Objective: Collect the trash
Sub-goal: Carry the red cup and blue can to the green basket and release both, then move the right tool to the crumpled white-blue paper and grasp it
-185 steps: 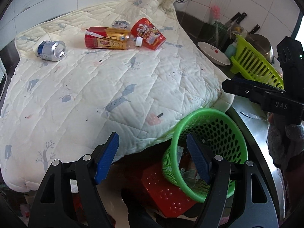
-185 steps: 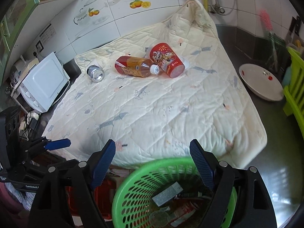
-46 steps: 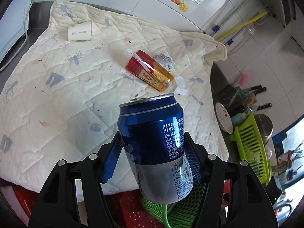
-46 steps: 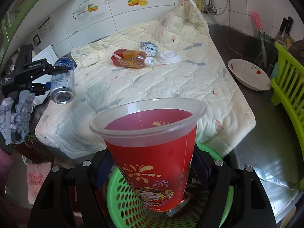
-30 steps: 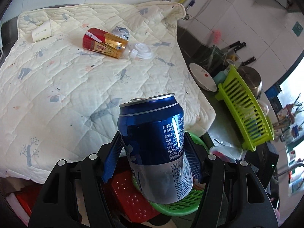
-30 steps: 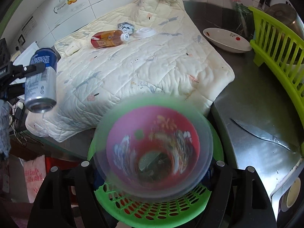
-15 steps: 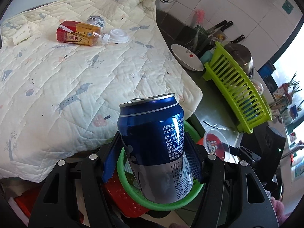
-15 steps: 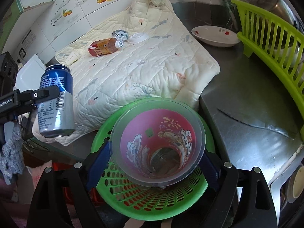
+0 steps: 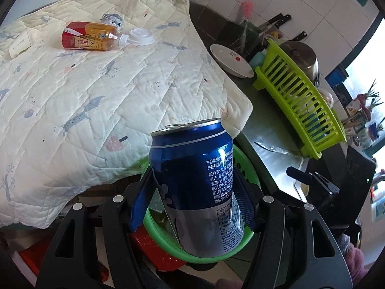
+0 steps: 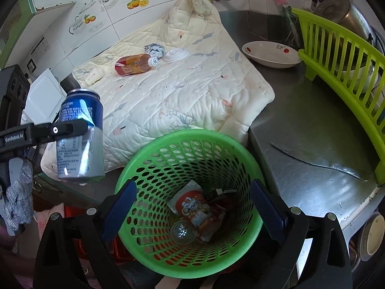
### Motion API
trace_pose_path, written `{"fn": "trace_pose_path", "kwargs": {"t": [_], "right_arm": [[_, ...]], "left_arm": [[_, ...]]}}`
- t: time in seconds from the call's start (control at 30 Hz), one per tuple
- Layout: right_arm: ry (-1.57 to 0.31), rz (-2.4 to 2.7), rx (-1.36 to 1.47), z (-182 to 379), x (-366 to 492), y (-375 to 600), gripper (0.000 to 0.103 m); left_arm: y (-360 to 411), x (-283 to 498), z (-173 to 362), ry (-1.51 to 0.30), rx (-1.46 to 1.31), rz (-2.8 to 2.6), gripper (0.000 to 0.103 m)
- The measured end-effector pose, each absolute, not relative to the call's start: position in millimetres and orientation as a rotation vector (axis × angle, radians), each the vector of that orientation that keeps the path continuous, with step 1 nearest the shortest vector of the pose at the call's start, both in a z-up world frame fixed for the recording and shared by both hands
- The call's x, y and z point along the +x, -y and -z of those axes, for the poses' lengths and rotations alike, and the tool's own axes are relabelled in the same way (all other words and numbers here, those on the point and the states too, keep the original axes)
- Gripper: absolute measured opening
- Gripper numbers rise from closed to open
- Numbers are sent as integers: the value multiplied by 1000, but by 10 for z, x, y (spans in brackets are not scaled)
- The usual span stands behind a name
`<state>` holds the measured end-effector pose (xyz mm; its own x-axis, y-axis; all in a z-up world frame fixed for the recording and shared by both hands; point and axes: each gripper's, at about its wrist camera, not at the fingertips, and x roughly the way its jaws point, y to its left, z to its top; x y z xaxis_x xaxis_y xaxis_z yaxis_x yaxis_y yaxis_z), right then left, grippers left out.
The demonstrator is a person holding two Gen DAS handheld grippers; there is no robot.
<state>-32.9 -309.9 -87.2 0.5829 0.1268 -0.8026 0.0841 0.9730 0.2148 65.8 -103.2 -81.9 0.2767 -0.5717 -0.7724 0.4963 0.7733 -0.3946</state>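
Red paper cup (image 10: 199,207), held over the bin a moment ago, now lies inside the green basket (image 10: 243,154) beneath the right gripper (image 10: 192,200), whose empty jaws are opening, while the left gripper (image 9: 190,202) clenches the blue can (image 9: 195,183) above the rim, likely next to drop.

A cream quilted mat (image 10: 182,96) covers the steel surface (image 10: 312,130). Beside it sits a white bowl (image 10: 272,56), near a lime dish rack (image 10: 341,67) holding a metal pot (image 10: 341,12). A knife (image 10: 317,161) lies flat on the surface.
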Motion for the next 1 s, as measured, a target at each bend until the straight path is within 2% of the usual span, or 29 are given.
{"fn": "trace_pose_path", "kwargs": {"t": [0.37, 0.5, 1.0], "right_arm": [[-924, 7, 268, 825, -424, 3238, 92], [-918, 7, 277, 814, -422, 3245, 92], [-916, -35, 258, 792, -197, 3076, 92]], "left_arm": [[1271, 530, 1085, -1146, 26, 738, 64], [1282, 500, 1120, -1158, 40, 740, 75], [970, 638, 1058, -1136, -9, 667, 75]]}}
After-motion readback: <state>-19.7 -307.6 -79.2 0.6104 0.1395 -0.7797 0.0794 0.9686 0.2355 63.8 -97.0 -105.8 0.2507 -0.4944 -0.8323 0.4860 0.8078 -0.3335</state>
